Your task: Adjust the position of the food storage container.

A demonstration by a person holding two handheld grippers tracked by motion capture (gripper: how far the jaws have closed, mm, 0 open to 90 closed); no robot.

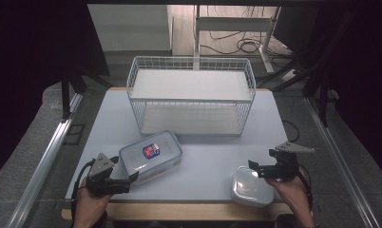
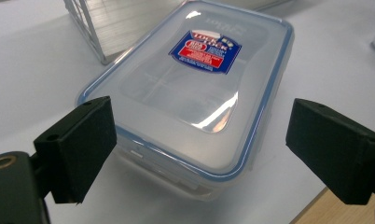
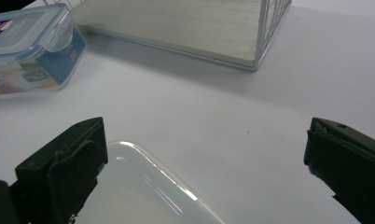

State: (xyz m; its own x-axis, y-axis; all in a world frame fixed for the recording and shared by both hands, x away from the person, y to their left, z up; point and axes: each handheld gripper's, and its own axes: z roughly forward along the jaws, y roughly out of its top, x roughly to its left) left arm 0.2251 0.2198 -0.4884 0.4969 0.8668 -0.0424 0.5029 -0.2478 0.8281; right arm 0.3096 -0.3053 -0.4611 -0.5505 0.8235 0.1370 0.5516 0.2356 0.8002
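A clear lidded food box (image 1: 151, 155) with a blue seal and a red-and-blue label lies on the white table, left of centre. My left gripper (image 1: 130, 182) is open at its near corner; in the left gripper view the food box (image 2: 195, 88) sits between and beyond the spread jaws, untouched. A smaller white lidded box (image 1: 252, 185) rests near the front right edge. My right gripper (image 1: 253, 168) hovers open just over it; its glossy white lid (image 3: 143, 191) shows low between the jaws in the right gripper view, and the food box (image 3: 29, 46) lies at the upper left.
A white wire rack (image 1: 191, 95) with two shelves stands at the back centre of the table (image 1: 213, 152); its lower shelf (image 3: 185, 28) faces me. The wooden front edge (image 1: 179, 209) runs close under both hands. Cables and a desk frame lie on the floor beyond.
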